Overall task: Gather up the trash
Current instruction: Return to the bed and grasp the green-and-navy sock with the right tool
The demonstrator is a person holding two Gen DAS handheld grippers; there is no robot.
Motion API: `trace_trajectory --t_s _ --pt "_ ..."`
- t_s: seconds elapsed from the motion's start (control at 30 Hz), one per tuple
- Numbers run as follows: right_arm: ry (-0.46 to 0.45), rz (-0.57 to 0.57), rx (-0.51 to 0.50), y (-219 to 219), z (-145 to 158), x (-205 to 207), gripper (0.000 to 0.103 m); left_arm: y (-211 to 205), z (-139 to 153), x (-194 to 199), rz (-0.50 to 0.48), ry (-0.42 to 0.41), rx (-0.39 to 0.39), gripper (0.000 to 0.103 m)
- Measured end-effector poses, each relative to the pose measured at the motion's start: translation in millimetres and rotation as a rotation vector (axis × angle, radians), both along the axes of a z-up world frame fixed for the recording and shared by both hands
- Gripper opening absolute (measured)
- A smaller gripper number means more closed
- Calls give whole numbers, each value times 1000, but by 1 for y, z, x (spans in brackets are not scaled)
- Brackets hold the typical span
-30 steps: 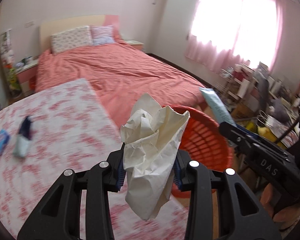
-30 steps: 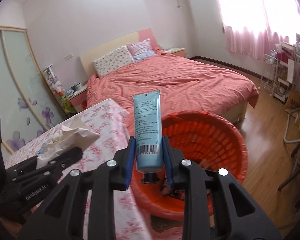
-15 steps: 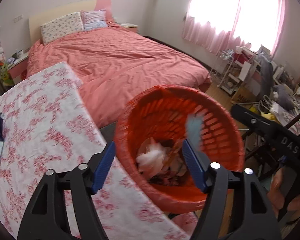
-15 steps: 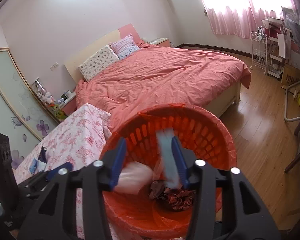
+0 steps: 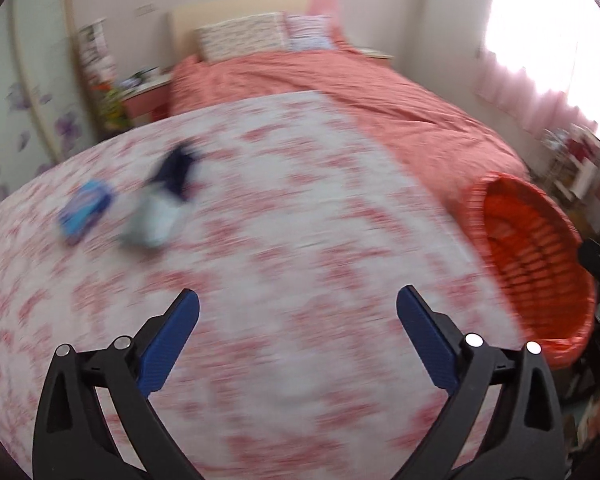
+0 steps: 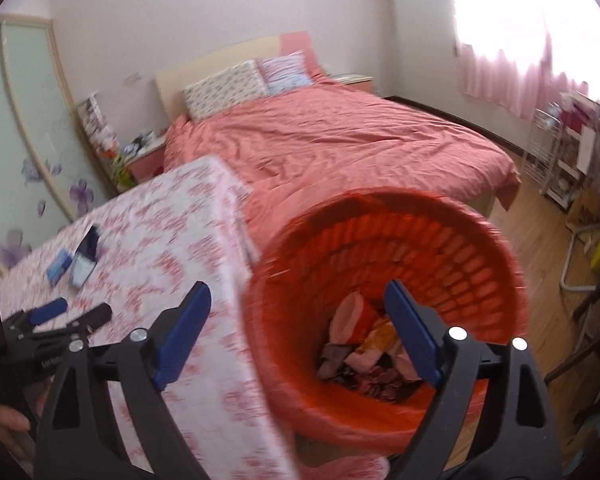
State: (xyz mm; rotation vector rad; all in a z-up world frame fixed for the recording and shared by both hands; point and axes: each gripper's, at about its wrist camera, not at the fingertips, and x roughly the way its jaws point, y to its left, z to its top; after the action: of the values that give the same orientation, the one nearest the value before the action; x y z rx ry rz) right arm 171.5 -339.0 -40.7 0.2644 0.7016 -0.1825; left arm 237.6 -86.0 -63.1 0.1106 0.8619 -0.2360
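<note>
My left gripper [image 5: 298, 316] is open and empty above the floral tablecloth [image 5: 280, 280]. A blue packet [image 5: 85, 213] and a dark-and-pale packet [image 5: 162, 204] lie on the cloth at the far left, blurred. My right gripper [image 6: 298, 308] is open and empty over the near rim of the orange basket [image 6: 440, 240], which holds crumpled trash [image 6: 364, 352]. The basket [image 5: 540, 264] stands right of the table in the left wrist view. The left gripper [image 6: 72, 312] and both packets [image 6: 74, 262] show in the right wrist view.
A bed with a salmon cover [image 6: 340, 140] lies behind the table and basket. A nightstand with clutter [image 6: 136, 152] stands at the back left. A wire rack [image 6: 560, 152] and chair legs [image 6: 580, 272] stand on the wooden floor at the right.
Both grippers opened and dropped the crumpled paper and the blue tube into the basket. The left gripper then swung left over the table; the right stayed above the basket.
</note>
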Motion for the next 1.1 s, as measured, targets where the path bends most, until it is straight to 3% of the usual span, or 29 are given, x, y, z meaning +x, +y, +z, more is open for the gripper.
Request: trace_trajectory --t_s 0.3,0.53,0.8,0.9,1.03,1.1 --pt "59 203 -64 122 -14 48 90 131 -9 8 274 -11 62 101" --pt "44 330 -19 219 -17 101 90 216 -14 12 447 1 66 101" --pt "87 319 46 278 -29 169 85 253 -19 21 508 3 26 101" --pt "145 293 59 289 -39 195 78 255 -21 23 490 -1 7 101" --pt "169 277 39 288 -46 203 46 248 -21 29 469 -9 -6 101" --pt "163 294 40 284 -47 200 43 244 -19 36 460 -11 -15 101"
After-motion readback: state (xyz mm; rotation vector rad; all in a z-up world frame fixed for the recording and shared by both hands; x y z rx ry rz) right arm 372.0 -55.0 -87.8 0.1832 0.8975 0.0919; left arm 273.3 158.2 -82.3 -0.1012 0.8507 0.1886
